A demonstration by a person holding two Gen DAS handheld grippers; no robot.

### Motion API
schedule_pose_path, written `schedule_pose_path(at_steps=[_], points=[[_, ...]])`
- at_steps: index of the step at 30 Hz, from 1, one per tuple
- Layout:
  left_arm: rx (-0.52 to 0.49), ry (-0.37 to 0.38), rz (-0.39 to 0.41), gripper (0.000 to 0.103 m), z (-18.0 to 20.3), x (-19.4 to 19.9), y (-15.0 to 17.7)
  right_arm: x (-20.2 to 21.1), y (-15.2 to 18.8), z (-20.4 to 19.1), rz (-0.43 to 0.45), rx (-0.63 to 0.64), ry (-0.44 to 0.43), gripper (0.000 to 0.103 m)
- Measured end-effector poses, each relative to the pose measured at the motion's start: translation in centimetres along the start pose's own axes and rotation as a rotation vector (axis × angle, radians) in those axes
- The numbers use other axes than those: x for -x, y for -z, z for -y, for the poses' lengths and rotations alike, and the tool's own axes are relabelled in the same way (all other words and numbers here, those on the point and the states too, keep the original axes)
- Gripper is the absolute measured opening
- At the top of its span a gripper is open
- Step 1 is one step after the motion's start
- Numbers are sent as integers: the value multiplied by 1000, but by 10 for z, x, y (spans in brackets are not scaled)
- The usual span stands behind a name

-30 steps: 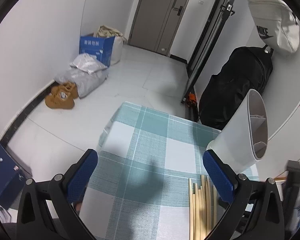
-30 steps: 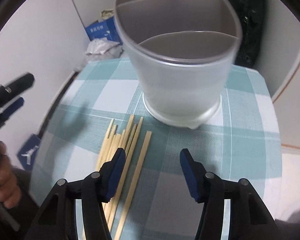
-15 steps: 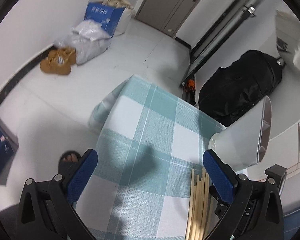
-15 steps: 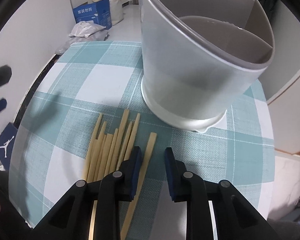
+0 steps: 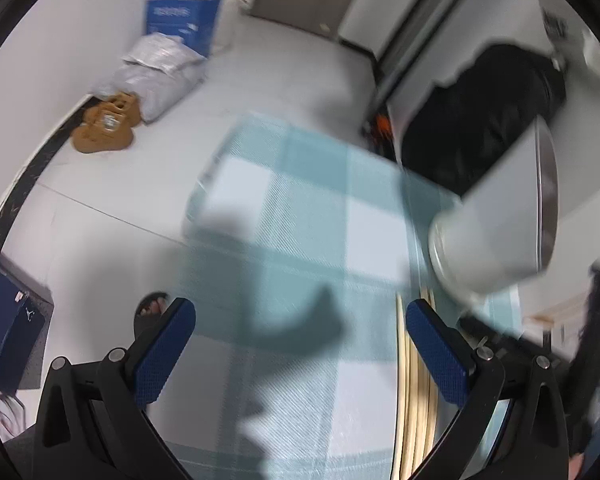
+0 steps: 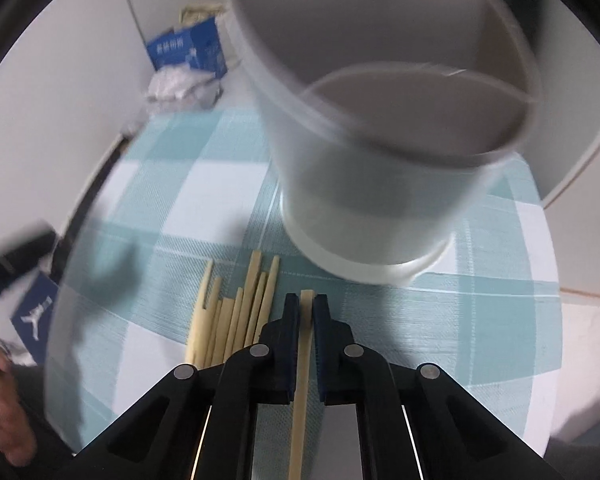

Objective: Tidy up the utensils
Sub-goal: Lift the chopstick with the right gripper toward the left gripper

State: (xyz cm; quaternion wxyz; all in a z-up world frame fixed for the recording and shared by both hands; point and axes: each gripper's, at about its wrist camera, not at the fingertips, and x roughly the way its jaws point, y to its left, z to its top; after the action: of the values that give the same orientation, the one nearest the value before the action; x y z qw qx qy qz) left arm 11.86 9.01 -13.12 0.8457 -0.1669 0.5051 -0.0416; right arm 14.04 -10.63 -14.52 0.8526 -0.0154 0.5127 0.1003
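Chopstick (image 6: 306, 320) pinched in right jaws, seven chopsticks (image 6: 236, 312) beside; left jaws spread wide

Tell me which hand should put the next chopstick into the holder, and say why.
Right. Its tongs are already shut on one chopstick, directly in front of the holder. The left tongs are wide open and empty, off to the side of the chopstick pile.

A teal-and-white checked tablecloth (image 5: 300, 216) covers the table, beyond which a blue printed cardboard box (image 5: 182, 24), a grey plastic sack (image 5: 160, 76) and tan suede shoes (image 5: 106, 130) line the white wall; a black backpack (image 5: 480, 116) slumps opposite, a navy Jordan shoebox (image 5: 8, 320) nearer.
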Motion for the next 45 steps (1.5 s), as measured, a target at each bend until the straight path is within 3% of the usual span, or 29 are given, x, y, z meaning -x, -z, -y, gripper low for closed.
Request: schedule_pose_path(at_steps=[6, 8, 15, 16, 19, 25, 33, 38, 42, 45], points=[[-74, -22, -67, 102, 23, -8, 14, 41, 9, 48, 106, -148, -189, 6], [-118, -61, -94, 102, 34, -11, 20, 54, 16, 61, 141, -188, -242, 6], [-184, -152, -171, 102, 48, -20, 36, 85, 25, 114, 253, -321, -371, 6], [-184, -168, -181, 102, 48, -22, 37, 74, 16, 104, 265, -338, -388, 6], [-214, -233, -187, 102, 49, -27, 41, 78, 20, 119, 301, -370, -419, 6], [-191, -242, -178, 102, 45, -25, 43, 78, 26, 132, 356, -379, -426, 6], [-191, -303, -234, 102, 58, -35, 37, 88, 21, 148, 384, -405, -457, 6], [-255, -315, -232, 102, 68, -37, 30, 83, 16, 152, 382, -416, -478, 6], [-266, -230, -254, 72, 73, -40, 22, 88, 15, 152, 408, -401, -473, 6], [-264, -230, -260, 66, 74, -43, 15, 91, 14, 152, 420, -393, -471, 6]])
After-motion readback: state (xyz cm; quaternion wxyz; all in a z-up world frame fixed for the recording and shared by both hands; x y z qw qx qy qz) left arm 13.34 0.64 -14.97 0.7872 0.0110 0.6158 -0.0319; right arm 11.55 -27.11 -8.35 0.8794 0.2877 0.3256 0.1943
